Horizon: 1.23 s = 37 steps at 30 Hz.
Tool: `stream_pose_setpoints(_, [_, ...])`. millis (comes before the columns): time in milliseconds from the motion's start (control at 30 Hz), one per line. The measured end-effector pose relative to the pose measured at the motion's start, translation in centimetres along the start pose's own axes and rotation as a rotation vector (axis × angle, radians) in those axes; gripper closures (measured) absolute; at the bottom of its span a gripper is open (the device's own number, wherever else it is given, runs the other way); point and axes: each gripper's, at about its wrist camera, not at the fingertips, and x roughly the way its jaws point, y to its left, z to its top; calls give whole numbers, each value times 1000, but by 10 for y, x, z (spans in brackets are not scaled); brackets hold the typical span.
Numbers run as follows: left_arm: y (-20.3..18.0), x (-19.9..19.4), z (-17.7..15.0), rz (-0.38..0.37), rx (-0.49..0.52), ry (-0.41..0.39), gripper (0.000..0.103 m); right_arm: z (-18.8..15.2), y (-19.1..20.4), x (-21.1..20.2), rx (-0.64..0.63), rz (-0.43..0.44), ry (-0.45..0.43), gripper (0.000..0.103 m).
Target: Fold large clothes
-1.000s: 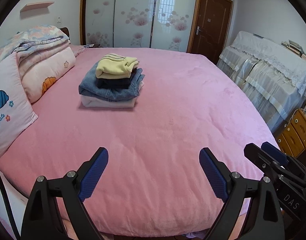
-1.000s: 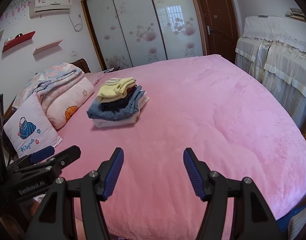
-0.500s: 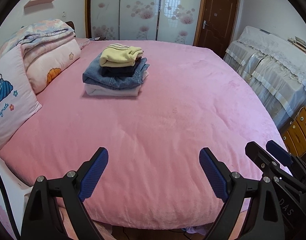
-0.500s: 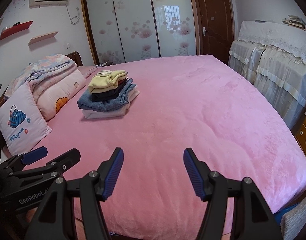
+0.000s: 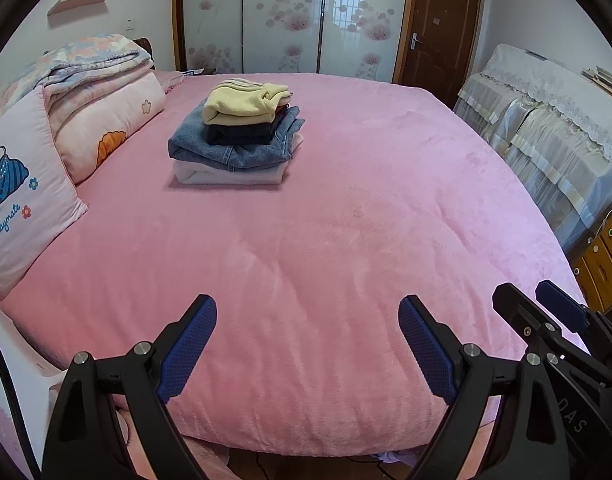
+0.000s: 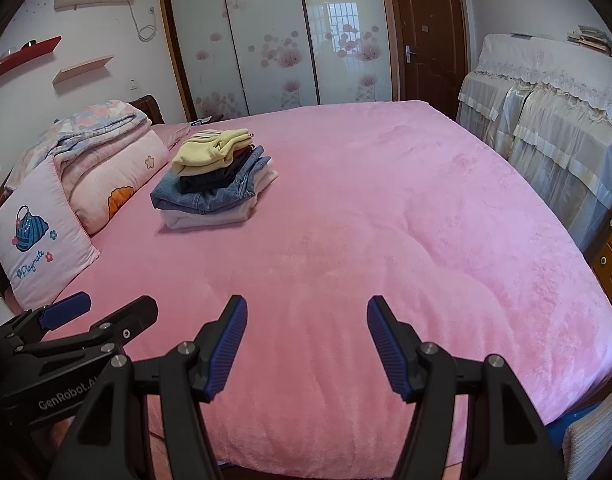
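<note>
While both claws hang over the near edge of the pink bed [image 5: 346, 240], neither one has anything in it: the left gripper [image 5: 308, 344] has its blue pads spread wide apart with just blanket showing between them, and the right gripper [image 6: 306, 344] is the same, pads well apart and nothing clamped

From the left wrist view the right gripper [image 5: 554, 320] sits just off to the right side, and from the right wrist view the left gripper [image 6: 86, 320] pokes in from the left, so the two are close side by side

The stack of folded clothes [image 5: 236, 136] is well ahead of both claws and off to the left, resting on the bed. It goes pale yellow top [image 5: 242, 98] on top, something dark under that, then jeans [image 5: 226, 152], then a whitish piece [image 5: 226, 174] at the bottom. Same pile in the right view [image 6: 216, 182], also ahead and left

Further left of the claws there's a pillow [image 5: 22, 192] with a blue bag print, and a folded quilt [image 5: 98, 76] behind it. Way ahead is a sliding wardrobe [image 5: 282, 16] with flower prints and a brown door [image 5: 438, 28], and off to the right, furniture under a lace cover [image 5: 546, 120]
</note>
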Motion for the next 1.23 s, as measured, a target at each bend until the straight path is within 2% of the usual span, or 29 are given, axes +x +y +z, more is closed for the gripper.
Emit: stream_pose_setpoints(1233, [6, 4, -4, 4, 4, 30, 13, -2, -3, 4, 6, 0, 7, 40])
